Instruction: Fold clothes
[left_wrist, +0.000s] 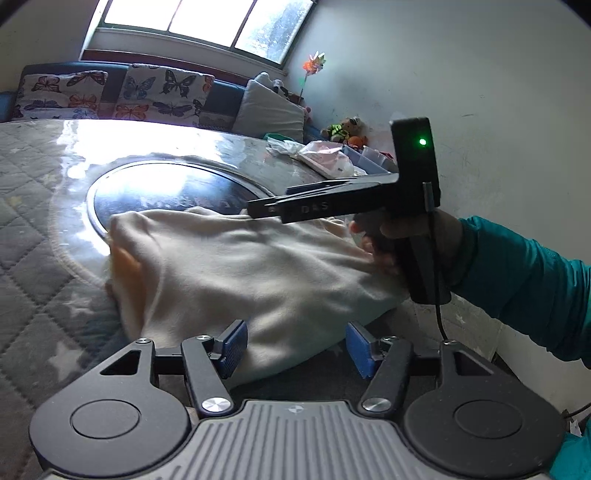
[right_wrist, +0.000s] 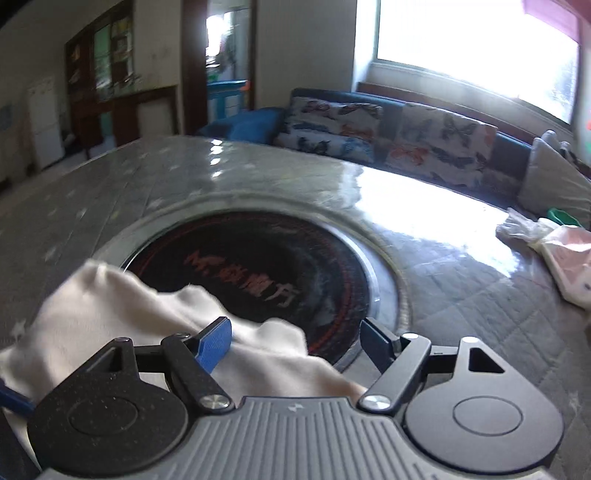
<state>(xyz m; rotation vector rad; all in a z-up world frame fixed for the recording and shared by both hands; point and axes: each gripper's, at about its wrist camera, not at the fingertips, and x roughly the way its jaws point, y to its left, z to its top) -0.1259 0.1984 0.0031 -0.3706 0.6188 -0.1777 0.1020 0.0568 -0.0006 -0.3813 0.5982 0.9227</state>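
Soft matt cream cloth (left_wrist: 236, 266); glossy quilted tbl cover (left_wrist: 33, 206).

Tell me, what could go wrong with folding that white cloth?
Both grippers look open, so nothing pinches the cream cloth. The fold might spring back.

The left gripper has only the cloth's near edge between its fingers. Closing there could bunch it.

The cloth hangs partly over the dark round plate in the table, and the right gripper is close above it. The right fingers could drag the cloth crooked.
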